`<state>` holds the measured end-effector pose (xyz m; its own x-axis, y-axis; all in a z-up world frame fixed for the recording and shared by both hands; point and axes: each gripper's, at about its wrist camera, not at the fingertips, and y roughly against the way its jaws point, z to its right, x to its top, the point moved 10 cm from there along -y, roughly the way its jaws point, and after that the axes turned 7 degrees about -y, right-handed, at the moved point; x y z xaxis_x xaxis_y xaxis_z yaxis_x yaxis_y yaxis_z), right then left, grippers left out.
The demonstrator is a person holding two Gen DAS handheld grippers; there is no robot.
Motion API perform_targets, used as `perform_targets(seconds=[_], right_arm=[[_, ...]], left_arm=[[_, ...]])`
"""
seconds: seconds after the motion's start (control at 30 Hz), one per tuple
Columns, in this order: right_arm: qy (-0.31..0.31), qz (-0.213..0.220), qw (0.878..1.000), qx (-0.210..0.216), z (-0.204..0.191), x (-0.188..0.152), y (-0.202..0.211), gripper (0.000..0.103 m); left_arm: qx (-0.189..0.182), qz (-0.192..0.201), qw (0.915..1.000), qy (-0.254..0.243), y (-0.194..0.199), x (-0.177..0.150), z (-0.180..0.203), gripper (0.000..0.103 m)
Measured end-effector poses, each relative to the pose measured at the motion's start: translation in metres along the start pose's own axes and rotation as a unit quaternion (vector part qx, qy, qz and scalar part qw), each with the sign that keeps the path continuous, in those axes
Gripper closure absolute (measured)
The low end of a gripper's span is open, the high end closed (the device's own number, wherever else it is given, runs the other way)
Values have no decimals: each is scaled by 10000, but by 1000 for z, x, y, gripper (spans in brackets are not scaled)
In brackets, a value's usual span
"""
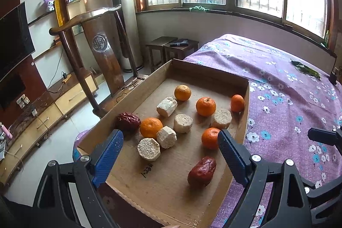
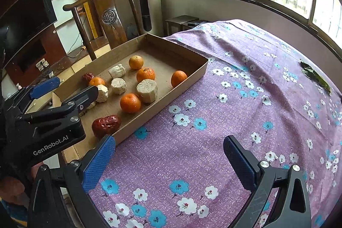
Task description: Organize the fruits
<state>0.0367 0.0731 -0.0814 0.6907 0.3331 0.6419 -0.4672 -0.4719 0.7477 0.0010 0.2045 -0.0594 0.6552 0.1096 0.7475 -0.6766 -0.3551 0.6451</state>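
Observation:
A shallow cardboard tray [image 1: 241, 121] [image 2: 188, 80] lies on a purple flowered cloth. It holds several small oranges [image 1: 205, 106] [image 2: 130, 103], several pale cut cylinder pieces [image 1: 183, 123] [image 2: 147, 90], and two dark red dates: one near the front [image 1: 202, 171] [image 2: 106, 124], one at the left wall [image 1: 127, 121] [image 2: 88, 77]. My left gripper [image 1: 171, 142] is open and empty, hovering over the tray's near end. My right gripper [image 2: 168, 155] is open and empty over the bare cloth, right of the tray.
The flowered cloth [image 2: 245, 99] spreads to the right. A green leaf [image 2: 316, 77] lies at its far right. A wooden chair [image 1: 102, 52] stands just behind the tray. Small dark stools [image 1: 171, 46], a TV unit [image 1: 15, 46] and windows lie beyond.

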Motion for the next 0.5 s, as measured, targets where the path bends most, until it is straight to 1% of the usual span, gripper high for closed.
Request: perform_targets(seconds=[0.5], right_arm=[[42,-58,10000,0,-4,-2,-4,0]], left_arm=[[5,-42,10000,-13,-2,-1,1,14]])
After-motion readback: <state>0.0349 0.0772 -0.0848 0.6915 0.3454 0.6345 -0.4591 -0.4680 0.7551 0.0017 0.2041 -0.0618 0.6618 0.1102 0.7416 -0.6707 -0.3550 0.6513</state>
